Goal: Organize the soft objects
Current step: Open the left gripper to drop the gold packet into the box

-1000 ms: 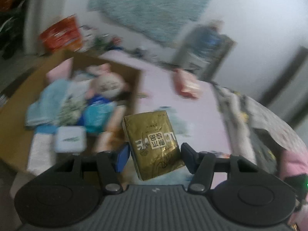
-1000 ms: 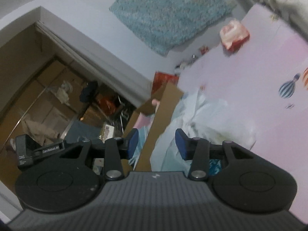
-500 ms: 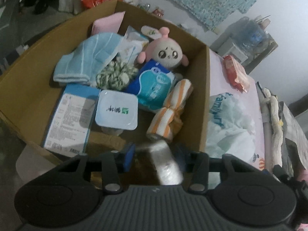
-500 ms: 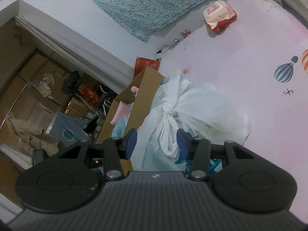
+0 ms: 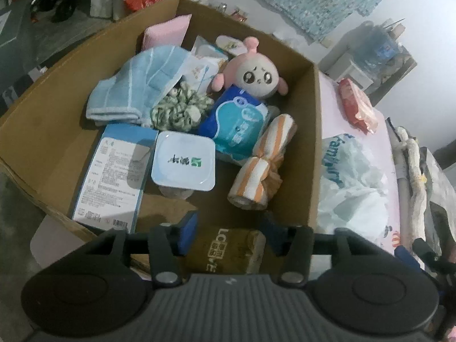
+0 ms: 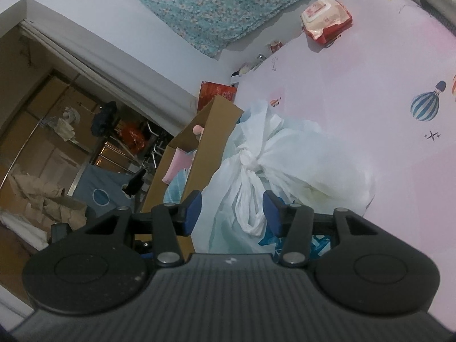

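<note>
In the left wrist view, the left claw (image 5: 228, 235) hangs over the near wall of the open brown cardboard box (image 5: 315, 131). Its jaws have just been opening, and the gold foil packet with dark lettering (image 5: 230, 249) lies between them on the box floor, the blue pads clear of its sides: released, I judge. The packet looks light, crinkly and slippery; it is best pinched across its flat faces. The box also holds one folded pale-blue towel (image 5: 134, 91), one pink plush doll (image 5: 253, 75), one green-and-white scrunchie (image 5: 179, 109), one blue tissue pack (image 5: 236, 122), one rolled orange-striped cloth (image 5: 262, 168), one white lidded tub (image 5: 182, 164) and one blue-white carton (image 5: 114, 173).

In the right wrist view, the right claw (image 6: 232, 209) stands spread, gripping nothing, its jaws having just been opening around the hanging handles of one knotted white plastic bag (image 6: 285, 159). The bag rests on the pink bed sheet (image 6: 370, 71) against the box's outer wall. It seems soft and light, and the knot offers the surest hold. One red wipes pack (image 6: 326, 18) lies toward the sheet's far edge.
</note>
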The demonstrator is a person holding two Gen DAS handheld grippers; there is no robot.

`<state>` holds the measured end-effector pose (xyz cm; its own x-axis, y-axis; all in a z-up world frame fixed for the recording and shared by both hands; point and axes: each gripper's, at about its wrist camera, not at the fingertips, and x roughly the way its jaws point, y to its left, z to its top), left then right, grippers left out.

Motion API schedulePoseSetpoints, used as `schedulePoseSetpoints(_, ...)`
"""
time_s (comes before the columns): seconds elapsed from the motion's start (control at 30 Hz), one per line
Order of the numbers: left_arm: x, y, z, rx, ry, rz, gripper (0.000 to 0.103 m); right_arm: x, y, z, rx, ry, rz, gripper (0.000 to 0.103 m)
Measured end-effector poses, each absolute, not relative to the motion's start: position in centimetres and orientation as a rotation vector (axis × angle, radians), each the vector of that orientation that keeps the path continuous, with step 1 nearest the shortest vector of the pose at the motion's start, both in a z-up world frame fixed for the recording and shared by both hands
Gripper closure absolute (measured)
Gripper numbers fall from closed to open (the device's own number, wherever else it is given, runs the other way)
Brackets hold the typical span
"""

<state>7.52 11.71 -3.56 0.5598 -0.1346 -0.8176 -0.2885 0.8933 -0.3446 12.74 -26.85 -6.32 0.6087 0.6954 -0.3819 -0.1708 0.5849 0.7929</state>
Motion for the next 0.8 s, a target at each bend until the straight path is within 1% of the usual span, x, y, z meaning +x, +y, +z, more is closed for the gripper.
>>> schedulePoseSetpoints(0.13, 6.4, 11.6, -1.9, -0.410, 0.881, 0.125, 0.027, 12.6, -26.3, -5.2, 0.745, 0.752, 0.585, 0.055)
schedulePoseSetpoints(0.27, 4.8, 12.1, -0.4, -0.363, 0.780, 0.171, 0.015, 12.7, -24.5, -3.5, 0.677, 0.742, 0.636, 0.055)
schedulePoseSetpoints(0.33, 4.0, 12.6, 0.0, -0.352, 0.744, 0.186, 0.013, 12.7, -23.4, -2.8, 0.653, 0.742, 0.661, 0.054)
schedulePoseSetpoints(0.43, 2.8, 13.5, 0.5, -0.336, 0.699, 0.210, 0.012, 12.9, -21.1, -1.7, 0.608, 0.753, 0.719, 0.054)
schedulePoseSetpoints(0.53, 1.5, 14.6, 1.1, -0.318, 0.651, 0.249, 0.010, 13.5, -17.6, 0.5, 0.481, 0.774, 0.806, 0.054)
schedulePoseSetpoints(0.6, 0.5, 15.5, 1.4, -0.319, 0.614, 0.274, 0.010, 14.3, -14.3, 2.2, 0.348, 0.811, 0.883, 0.054)
schedulePoseSetpoints(0.67, -0.6, 16.4, 1.5, -0.327, 0.593, 0.290, 0.009, 15.6, -10.7, 3.4, 0.203, 0.887, 0.935, 0.054)
schedulePoseSetpoints(0.8, -2.4, 18.4, 0.9, -0.374, 0.572, 0.318, 0.009, 17.6, -2.5, 3.8, -0.139, 1.046, 1.017, 0.052)
